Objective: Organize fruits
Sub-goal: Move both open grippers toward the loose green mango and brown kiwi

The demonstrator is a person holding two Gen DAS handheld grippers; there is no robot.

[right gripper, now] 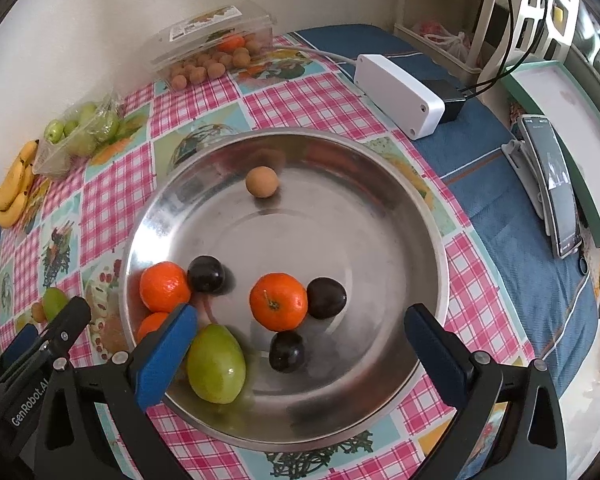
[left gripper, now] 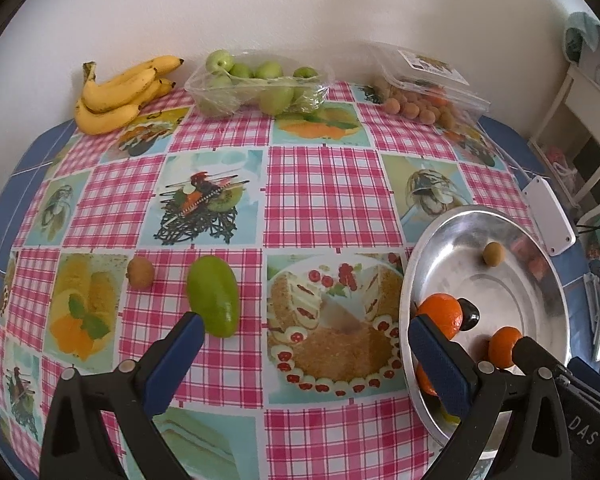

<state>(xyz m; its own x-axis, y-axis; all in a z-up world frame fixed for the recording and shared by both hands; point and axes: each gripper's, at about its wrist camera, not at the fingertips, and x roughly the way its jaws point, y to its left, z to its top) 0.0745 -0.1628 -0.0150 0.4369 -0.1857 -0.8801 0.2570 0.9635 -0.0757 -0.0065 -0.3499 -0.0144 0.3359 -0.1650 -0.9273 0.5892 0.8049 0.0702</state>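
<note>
Blue-padded fingers of the right gripper point(right gripper: 300, 344) fill the lower edge of the right wrist view, spread fully apart with nothing pressed between the pads. Between and above them sits the metal bowl point(right gripper: 420, 216), centre of frame. Bowl contents: one green mango point(right gripper: 216, 364) at lower left, just beside the left pad; three mandarins, the central mandarin point(right gripper: 278, 301) at mid-frame and two more at the left wall; three dark plums, of which one plum point(right gripper: 326, 297) touches the central mandarin; one small brown longan point(right gripper: 262, 182) alone at the upper part of the bowl floor.

Left gripper point(left gripper: 300, 336) occupies the lower edge of the left wrist view, fingers likewise released and wide, gripping nothing. A second green mango point(left gripper: 213, 296) lies on the checked tablecloth point(left gripper: 324, 196) just above the left finger, with a loose longan point(left gripper: 141, 273) near it to the left. Whether the finger touches this mango cannot be determined.

Along the upper part of the left wrist view, against the wall: bananas point(left gripper: 120, 92) at upper left, a clear bag of green apples point(left gripper: 256, 84) at upper centre, a clear plastic box of longans point(left gripper: 428, 92) at upper right. A white adapter block point(right gripper: 400, 94) lies at upper right of the right wrist view.
</note>
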